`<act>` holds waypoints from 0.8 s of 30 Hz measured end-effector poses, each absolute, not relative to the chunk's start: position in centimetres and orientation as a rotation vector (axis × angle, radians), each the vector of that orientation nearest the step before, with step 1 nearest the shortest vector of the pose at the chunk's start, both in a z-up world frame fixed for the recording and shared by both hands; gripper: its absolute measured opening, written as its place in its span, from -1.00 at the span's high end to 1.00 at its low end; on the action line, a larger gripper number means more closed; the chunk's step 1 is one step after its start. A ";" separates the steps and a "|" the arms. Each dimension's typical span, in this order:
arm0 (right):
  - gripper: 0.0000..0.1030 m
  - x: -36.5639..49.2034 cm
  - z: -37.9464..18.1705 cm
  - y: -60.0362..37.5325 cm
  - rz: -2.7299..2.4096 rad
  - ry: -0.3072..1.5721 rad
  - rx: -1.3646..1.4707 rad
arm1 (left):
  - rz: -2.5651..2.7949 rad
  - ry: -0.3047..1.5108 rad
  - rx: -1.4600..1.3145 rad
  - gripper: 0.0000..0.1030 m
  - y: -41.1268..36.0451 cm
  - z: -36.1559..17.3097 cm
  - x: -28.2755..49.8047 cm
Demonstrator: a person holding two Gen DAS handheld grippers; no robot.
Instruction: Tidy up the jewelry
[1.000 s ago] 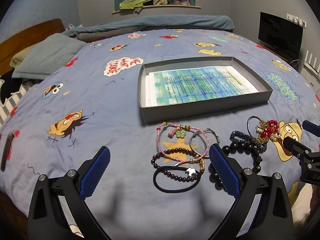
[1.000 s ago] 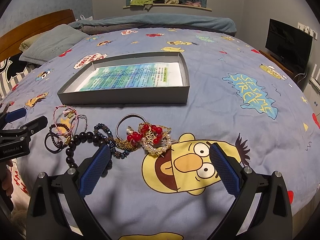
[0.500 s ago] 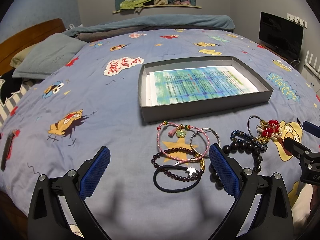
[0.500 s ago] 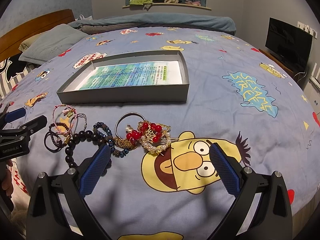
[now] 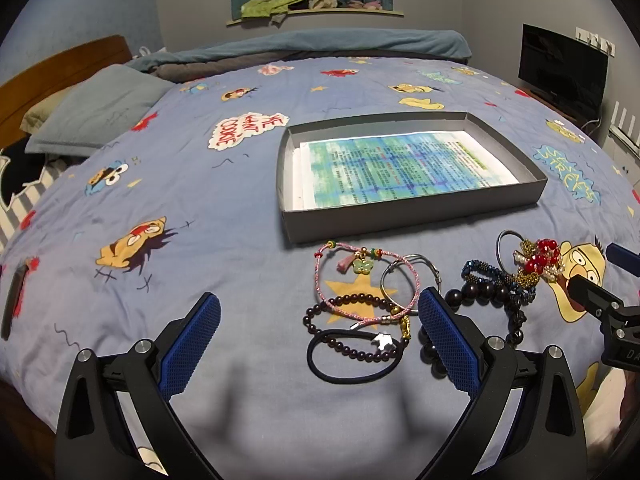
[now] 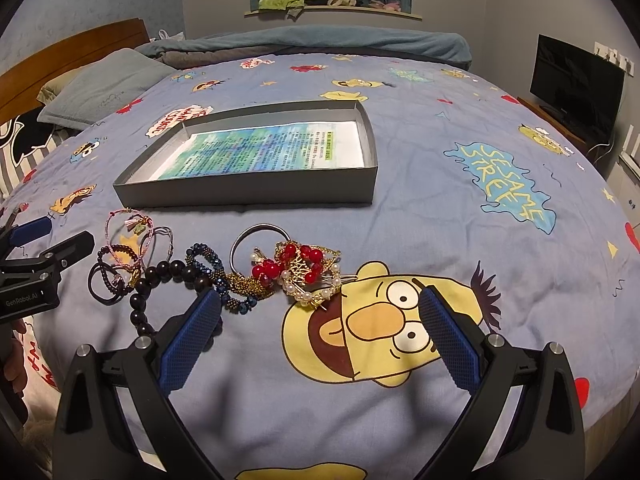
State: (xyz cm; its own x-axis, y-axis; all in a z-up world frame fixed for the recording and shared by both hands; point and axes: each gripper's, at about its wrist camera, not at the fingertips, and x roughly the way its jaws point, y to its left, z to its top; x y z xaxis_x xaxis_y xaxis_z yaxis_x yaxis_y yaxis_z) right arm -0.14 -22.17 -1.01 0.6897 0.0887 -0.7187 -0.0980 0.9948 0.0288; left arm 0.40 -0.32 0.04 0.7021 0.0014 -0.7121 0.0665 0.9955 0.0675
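Note:
A grey shallow box (image 5: 408, 216) (image 6: 248, 196) lined with a printed sheet lies on the bed. In front of it lies a row of jewelry: a pink cord bracelet (image 5: 362, 280), a dark bead bracelet (image 5: 352, 344), a black hair tie (image 5: 356, 376), a silver ring bangle (image 5: 408, 280), large dark beads (image 6: 160, 276), blue beaded bracelets (image 6: 212, 264) and a red and pearl hair ornament (image 6: 304, 272). My left gripper (image 5: 318, 340) is open and empty just before the bracelets. My right gripper (image 6: 320, 328) is open and empty just before the hair ornament.
The blue cartoon bedspread (image 6: 460, 208) covers the whole bed. Pillows (image 5: 96, 108) and a wooden headboard (image 5: 60, 64) stand at the left. A TV (image 6: 576, 88) stands at the right. A folded blanket (image 5: 312, 46) lies at the far end.
Both grippers have eased slightly forward toward the jewelry. Nothing was picked up or moved.

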 end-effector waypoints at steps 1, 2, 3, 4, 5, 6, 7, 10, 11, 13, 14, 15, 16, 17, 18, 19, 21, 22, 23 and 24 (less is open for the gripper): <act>-0.90 -0.1 -1.0 -22.2 0.107 0.802 -0.009 | -0.036 0.791 0.090 -0.91 -0.3 0.0 0.4; -0.90 -0.2 -1.0 -22.2 0.109 0.801 -0.009 | -0.036 0.791 0.091 -0.91 -0.3 0.0 0.4; -0.90 -0.2 -1.0 -22.1 0.109 0.800 -0.010 | -0.034 0.791 0.093 -0.91 -0.3 0.0 0.4; -0.90 -0.2 -1.0 -22.1 0.107 0.798 -0.015 | -0.033 0.792 0.093 -0.91 -0.2 0.0 0.4; -0.90 -0.2 -1.1 -21.9 0.100 0.799 -0.030 | -0.032 0.792 0.093 -0.91 -0.2 -0.1 0.4; -0.90 -0.2 -1.1 -21.7 0.094 0.798 -0.049 | -0.030 0.792 0.094 -0.91 -0.2 -0.1 0.4; -0.90 -0.2 -1.2 -21.5 0.094 0.796 -0.064 | -0.030 0.790 0.094 -0.91 -0.1 -0.1 0.3; -0.90 -0.3 -1.1 -21.7 0.137 0.788 -0.039 | -0.024 0.786 0.094 -0.91 0.1 -0.2 0.3; -0.90 -0.3 -1.0 -21.9 0.156 0.791 -0.016 | -0.022 0.787 0.092 -0.91 0.2 -0.3 0.3; -0.90 -0.1 -1.1 -22.3 0.177 0.797 0.017 | -0.023 0.790 0.085 -0.91 0.4 -0.4 0.4; -0.90 0.0 -1.2 -22.7 0.174 0.800 0.023 | -0.020 0.792 0.086 -0.91 0.4 -0.4 0.4; -0.90 0.1 -1.2 -22.9 0.169 0.799 0.022 | -0.022 0.793 0.089 -0.91 0.5 -0.5 0.5; -0.90 0.1 -1.2 -23.2 0.170 0.795 0.021 | -0.027 0.795 0.089 -0.91 0.5 -0.6 0.6; -0.90 0.1 -1.2 -23.5 0.171 0.787 0.023 | -0.030 0.793 0.084 -0.91 0.6 -0.6 0.6; -0.90 0.1 -1.1 -23.8 0.167 0.778 0.026 | -0.030 0.796 0.079 -0.91 0.7 -0.6 0.6; -0.90 0.1 -1.1 -24.1 0.160 0.772 0.028 | -0.031 0.800 0.071 -0.91 0.8 -0.7 0.7; -0.90 0.3 -1.1 -24.5 0.137 0.768 0.020 | -0.037 0.803 0.059 -0.91 1.1 -0.8 0.9; -0.90 0.5 -1.1 -24.6 0.133 0.765 0.017 | -0.051 0.804 0.056 -0.91 1.1 -0.8 1.0; -0.88 0.5 -1.1 -24.7 0.136 0.758 0.016 | -0.056 0.802 0.057 -0.91 1.1 -0.8 1.0; -0.77 0.6 -1.1 -24.7 0.138 0.755 0.015 | -0.050 0.793 0.063 -0.91 1.2 -0.7 1.0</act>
